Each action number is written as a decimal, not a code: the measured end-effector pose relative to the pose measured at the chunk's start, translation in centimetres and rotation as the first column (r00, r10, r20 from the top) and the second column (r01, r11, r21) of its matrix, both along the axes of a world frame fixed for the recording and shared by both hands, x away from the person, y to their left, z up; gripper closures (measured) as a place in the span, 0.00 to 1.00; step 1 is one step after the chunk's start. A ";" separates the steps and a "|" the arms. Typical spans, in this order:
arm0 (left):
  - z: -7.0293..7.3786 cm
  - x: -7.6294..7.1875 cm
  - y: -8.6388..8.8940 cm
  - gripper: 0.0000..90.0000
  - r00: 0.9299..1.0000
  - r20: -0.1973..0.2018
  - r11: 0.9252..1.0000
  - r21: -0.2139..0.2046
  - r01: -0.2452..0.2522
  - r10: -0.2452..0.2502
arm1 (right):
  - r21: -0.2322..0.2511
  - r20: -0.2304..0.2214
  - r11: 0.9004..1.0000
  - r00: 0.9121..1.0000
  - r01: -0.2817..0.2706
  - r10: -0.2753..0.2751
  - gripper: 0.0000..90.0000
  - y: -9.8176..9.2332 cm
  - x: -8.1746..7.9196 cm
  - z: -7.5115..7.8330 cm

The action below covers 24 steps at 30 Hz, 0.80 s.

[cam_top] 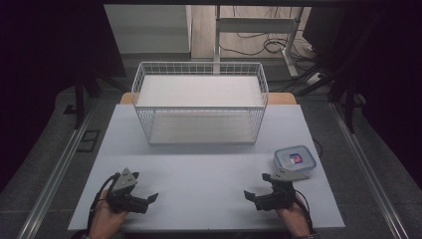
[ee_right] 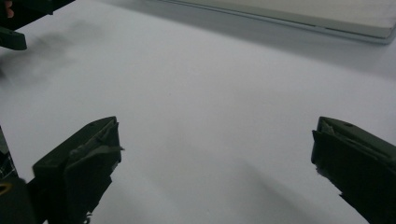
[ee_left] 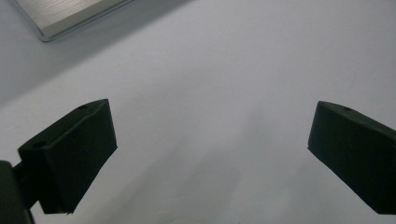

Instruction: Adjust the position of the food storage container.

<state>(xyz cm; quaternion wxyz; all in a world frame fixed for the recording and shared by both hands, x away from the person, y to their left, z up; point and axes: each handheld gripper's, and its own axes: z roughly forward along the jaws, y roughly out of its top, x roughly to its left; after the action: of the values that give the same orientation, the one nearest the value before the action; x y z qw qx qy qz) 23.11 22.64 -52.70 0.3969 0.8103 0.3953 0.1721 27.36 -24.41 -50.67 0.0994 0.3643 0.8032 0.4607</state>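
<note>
Grippers parted and idle at the near table edge, box waiting beside the right one

Both the left gripper (cam_top: pixel 149 198) and right gripper (cam_top: pixel 250 195) hold nothing, jaws spread wide. The lidded plastic box (cam_top: pixel 294 159) sits just beyond the right gripper, well apart from the wire basket (cam_top: pixel 200 102). Judged best: bring the right gripper over the box squarely, straddle its 2 long sides, then close evenly so it stays level.
</note>
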 end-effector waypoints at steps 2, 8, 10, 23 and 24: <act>0.0 0.0 0.1 0.01 1.000 -0.001 1.000 -0.013 -0.002 0.002 | 0.001 -0.016 1.000 1.000 0.003 -0.003 0.00 -0.1 0.1 -0.2; -0.2 0.3 0.8 0.02 1.000 0.009 0.997 -0.081 -0.005 0.005 | -0.011 0.002 1.000 1.000 0.010 -0.010 0.00 0.4 0.0 -0.4; -0.2 0.3 0.7 0.02 1.000 0.010 0.997 -0.083 -0.003 0.004 | -0.022 0.002 1.000 1.000 0.005 -0.005 0.00 0.6 -0.1 -0.4; -0.3 0.4 0.4 0.02 1.000 0.002 0.998 -0.066 0.010 -0.010 | -0.091 0.003 0.996 1.000 0.017 -0.017 0.00 0.7 0.0 0.0; -0.3 0.4 0.4 0.02 1.000 0.002 0.998 -0.066 0.010 -0.010 | -0.091 0.003 0.996 1.000 0.017 -0.017 0.00 0.7 0.0 0.0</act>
<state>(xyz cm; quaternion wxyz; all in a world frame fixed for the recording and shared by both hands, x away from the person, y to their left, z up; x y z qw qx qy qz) 23.50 23.08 -53.04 0.4247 0.7985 0.3963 0.1578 27.41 -23.74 -50.67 0.1205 0.3660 0.8200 0.4233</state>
